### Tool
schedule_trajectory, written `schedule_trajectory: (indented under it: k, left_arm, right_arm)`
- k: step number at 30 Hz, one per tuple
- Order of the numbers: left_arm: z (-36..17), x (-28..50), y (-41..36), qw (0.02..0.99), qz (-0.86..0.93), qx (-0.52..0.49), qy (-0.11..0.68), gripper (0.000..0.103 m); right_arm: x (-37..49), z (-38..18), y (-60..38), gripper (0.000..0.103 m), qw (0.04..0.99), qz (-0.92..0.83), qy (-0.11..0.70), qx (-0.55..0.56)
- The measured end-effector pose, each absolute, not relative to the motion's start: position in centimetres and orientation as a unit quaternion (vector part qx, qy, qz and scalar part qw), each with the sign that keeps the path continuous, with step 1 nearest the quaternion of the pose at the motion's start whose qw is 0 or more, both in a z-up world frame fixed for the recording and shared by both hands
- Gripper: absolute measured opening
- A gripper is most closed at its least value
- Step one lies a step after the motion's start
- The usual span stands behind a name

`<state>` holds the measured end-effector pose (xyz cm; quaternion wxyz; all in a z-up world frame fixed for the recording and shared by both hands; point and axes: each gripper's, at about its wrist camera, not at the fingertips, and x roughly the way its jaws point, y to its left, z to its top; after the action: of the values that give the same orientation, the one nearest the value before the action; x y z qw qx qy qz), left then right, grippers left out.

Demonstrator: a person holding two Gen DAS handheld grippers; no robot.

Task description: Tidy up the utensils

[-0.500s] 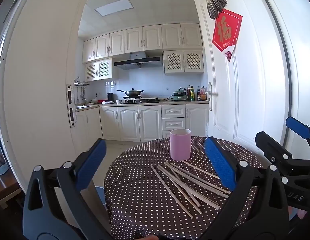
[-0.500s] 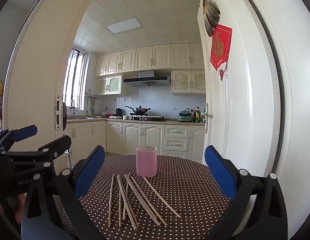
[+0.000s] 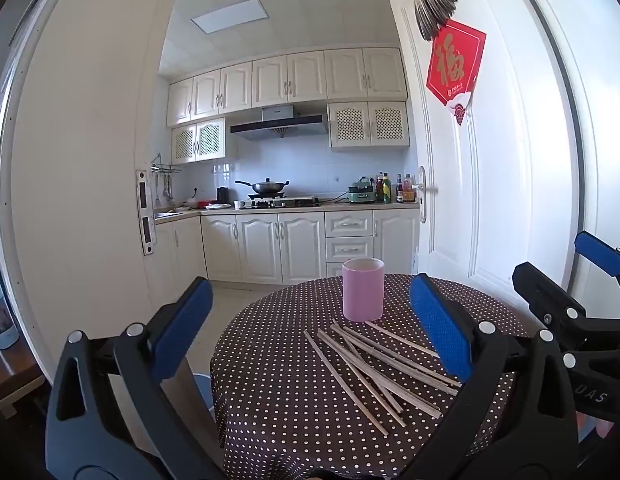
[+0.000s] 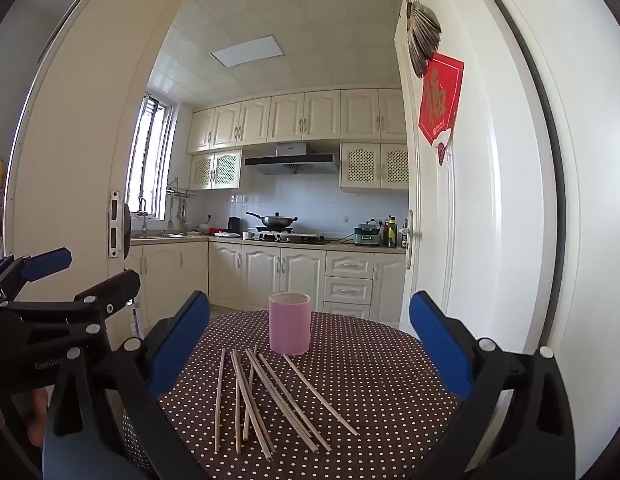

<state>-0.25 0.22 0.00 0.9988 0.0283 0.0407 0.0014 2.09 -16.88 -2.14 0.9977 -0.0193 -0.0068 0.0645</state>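
Observation:
Several wooden chopsticks lie loosely fanned on the round dotted table, just in front of an upright pink cup. They also show in the right wrist view, with the cup behind them. My left gripper is open and empty, held above the table's near left side. My right gripper is open and empty, held above the near edge. Each gripper shows at the edge of the other's view.
The table stands in a doorway, with a white door close on the right and a door frame on the left. A kitchen with white cabinets lies beyond. A blue bin sits on the floor by the table.

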Motion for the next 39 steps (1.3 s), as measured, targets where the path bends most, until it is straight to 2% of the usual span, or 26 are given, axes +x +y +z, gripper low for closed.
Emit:
schedule_trajectory:
  k: [39]
  left_arm:
    - [0.27, -0.86, 0.53, 0.999, 0.010, 0.025, 0.030, 0.097]
  right_arm:
    - [2.00, -2.35, -16.18, 0.096, 0.998, 0.063, -0.009, -0.025]
